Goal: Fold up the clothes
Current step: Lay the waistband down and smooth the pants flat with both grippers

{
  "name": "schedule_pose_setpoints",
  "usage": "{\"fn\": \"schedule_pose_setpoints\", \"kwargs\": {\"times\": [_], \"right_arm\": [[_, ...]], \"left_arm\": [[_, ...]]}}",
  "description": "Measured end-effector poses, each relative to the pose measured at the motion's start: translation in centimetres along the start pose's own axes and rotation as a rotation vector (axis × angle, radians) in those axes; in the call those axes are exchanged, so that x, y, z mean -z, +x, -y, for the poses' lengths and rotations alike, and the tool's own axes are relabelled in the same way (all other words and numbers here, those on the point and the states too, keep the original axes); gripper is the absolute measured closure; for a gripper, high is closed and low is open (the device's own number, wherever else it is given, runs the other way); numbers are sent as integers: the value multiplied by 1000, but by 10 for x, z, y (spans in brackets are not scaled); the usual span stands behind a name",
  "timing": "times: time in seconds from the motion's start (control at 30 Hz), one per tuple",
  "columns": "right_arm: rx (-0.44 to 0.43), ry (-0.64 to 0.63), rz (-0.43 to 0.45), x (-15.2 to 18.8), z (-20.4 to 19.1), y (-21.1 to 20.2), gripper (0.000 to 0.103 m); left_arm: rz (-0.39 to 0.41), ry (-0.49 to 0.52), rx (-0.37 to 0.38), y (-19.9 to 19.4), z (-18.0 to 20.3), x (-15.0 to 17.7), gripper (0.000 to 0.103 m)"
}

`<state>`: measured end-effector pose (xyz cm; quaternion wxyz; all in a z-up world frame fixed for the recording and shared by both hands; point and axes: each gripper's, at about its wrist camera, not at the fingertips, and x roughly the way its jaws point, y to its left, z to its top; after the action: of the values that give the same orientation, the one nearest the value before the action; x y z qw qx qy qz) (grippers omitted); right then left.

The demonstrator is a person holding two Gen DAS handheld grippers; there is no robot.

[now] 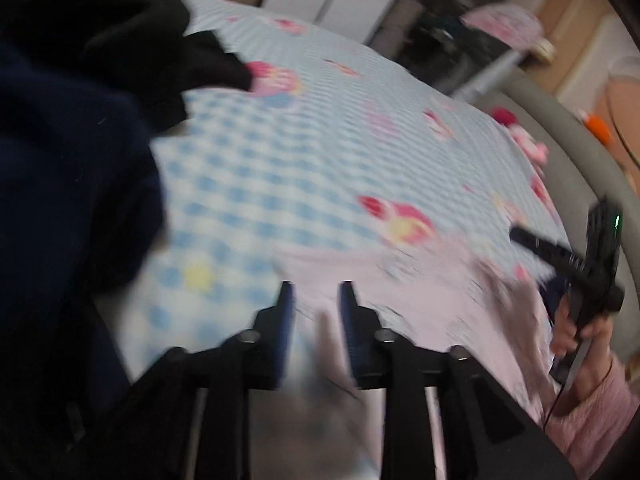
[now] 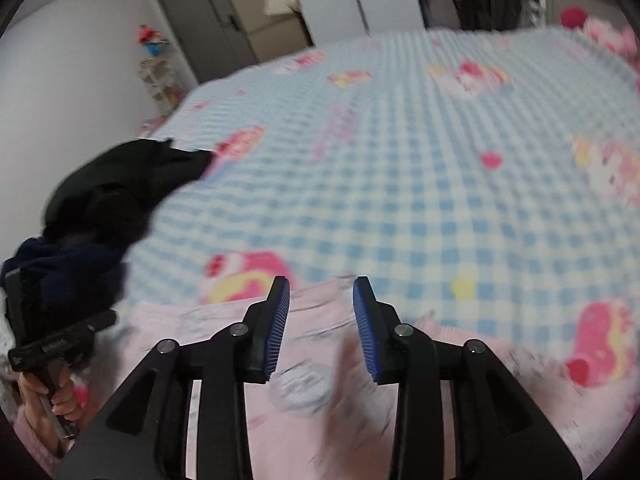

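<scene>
A pale pink printed garment [image 2: 320, 384] lies at the near edge of a bed with a blue-and-white checked cover [image 2: 400, 184]. It also shows in the left wrist view [image 1: 432, 304]. My left gripper [image 1: 318, 292] hovers over its edge, jaws a little apart with blurred pink cloth between them; whether they hold it is unclear. My right gripper [image 2: 322, 292] is open and empty just above the garment. Both views are motion-blurred.
A heap of black and navy clothes [image 1: 72, 128] lies on the bed's left side, also in the right wrist view [image 2: 104, 208]. A grey padded bed edge [image 1: 580, 168] runs at the right. A door and shelves [image 2: 208, 24] stand beyond.
</scene>
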<state>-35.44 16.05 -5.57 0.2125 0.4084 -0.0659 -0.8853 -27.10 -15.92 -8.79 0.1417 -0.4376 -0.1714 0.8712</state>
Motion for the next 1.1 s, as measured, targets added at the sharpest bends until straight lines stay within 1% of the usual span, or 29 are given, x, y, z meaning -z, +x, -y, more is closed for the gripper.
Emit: {"fn": "schedule_pose_setpoints", "kwargs": {"times": [0.07,0.13,0.2,0.27,0.33,0.43,0.47,0.5,0.53,0.63,0.7,0.77,0.87,0.9,0.93,0.97,1.0,1.1], "right_arm": [[-11,-23,-24,9,-17,-25,64],[-20,-32,-61,23,-32,-49,64],[-49,-22,-102,50,-41,-68,64],[-19,-16,-118,84,-48,-83,63],[11,13,-139,116,-47,-87,63],[51,69,-175,162,-42,-88,63],[64,87,-186,177,-40,-88,63],[75,106,-191,190,-38,-90,63],[80,121,-185,198,-36,-94,63],[75,111,-163,209,-43,-102,63],[89,66,-189,215,-52,-97,63],[105,34,-206,220,-58,-93,63],[95,49,-189,225,-61,-98,63],[95,49,-184,226,-63,-100,62],[95,49,-179,227,-65,-101,58],[97,47,-176,228,-67,-102,57],[102,44,-175,228,-68,-102,57],[117,36,-181,231,-70,-99,56]], "left_arm": [[-46,-61,25,-7,3,18,53],[-92,-142,44,-10,0,44,53],[-124,-213,52,-15,-4,74,55],[-140,-278,78,-19,-8,101,55],[-129,-297,106,-25,-7,116,55],[-131,-282,144,-21,0,122,55],[-136,-281,158,-19,2,123,57],[-139,-285,164,-17,3,125,62],[-141,-290,168,-16,4,126,64],[-138,-296,193,-14,6,130,69],[-135,-310,232,-15,6,133,81],[-132,-336,282,-16,5,136,82],[-143,-364,331,-16,8,141,82],[-145,-355,320,-17,10,142,82],[-142,-340,302,-18,13,142,82],[-139,-325,284,-19,16,143,88],[-137,-311,266,-21,19,143,100],[-123,-272,208,-28,26,146,102]]}}
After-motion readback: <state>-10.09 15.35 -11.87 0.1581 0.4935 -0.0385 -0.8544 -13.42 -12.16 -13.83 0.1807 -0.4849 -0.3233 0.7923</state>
